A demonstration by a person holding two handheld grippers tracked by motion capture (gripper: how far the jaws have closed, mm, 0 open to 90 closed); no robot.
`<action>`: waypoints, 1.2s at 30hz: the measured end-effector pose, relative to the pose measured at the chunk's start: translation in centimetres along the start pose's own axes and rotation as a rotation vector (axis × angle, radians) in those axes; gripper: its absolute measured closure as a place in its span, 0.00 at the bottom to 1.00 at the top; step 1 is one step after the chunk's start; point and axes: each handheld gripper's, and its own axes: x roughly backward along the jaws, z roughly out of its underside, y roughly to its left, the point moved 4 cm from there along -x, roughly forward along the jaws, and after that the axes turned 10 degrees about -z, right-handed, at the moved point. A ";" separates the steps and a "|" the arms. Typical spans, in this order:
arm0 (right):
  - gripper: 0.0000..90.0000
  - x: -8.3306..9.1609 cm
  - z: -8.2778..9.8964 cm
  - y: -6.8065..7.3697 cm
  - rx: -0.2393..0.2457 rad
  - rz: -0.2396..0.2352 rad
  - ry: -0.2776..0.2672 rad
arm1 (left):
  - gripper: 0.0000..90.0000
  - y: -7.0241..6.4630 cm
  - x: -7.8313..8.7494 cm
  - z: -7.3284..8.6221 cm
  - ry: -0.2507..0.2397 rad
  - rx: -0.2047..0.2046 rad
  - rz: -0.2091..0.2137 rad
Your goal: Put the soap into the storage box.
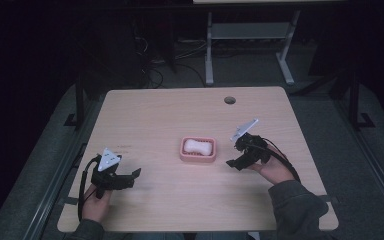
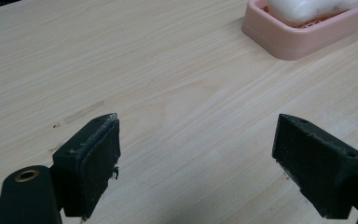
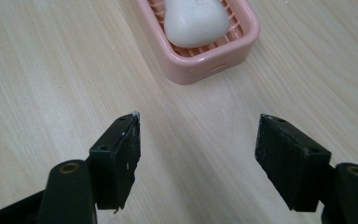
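Note:
A pink soap dish sits in the middle of the wooden table, with a white bar of soap lying in it. My left gripper rests near the front left, well left of the dish, jaws wide apart and nothing between them. In the left gripper view the dish and soap lie far ahead at upper right of my gripper. My right gripper hovers just right of the dish, open. The right gripper view puts dish and soap a short way beyond my gripper.
A round cable hole lies near the table's far edge. Behind the table stand a desk frame and loose cables on the dark floor. Bare wood surrounds the dish on every side.

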 end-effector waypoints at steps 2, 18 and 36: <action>0.34 0.2 0.0 0.1 0.003 0.003 -0.006 | 0.16 0.0 0.0 0.0 -0.002 0.000 0.000; 0.34 1.9 1.7 0.3 -0.033 0.016 -0.033 | 0.16 0.0 0.0 0.0 0.000 0.001 -0.003; 0.33 3.0 4.7 0.5 -0.081 0.028 -0.049 | 0.16 -0.1 -0.1 0.0 0.004 0.001 -0.004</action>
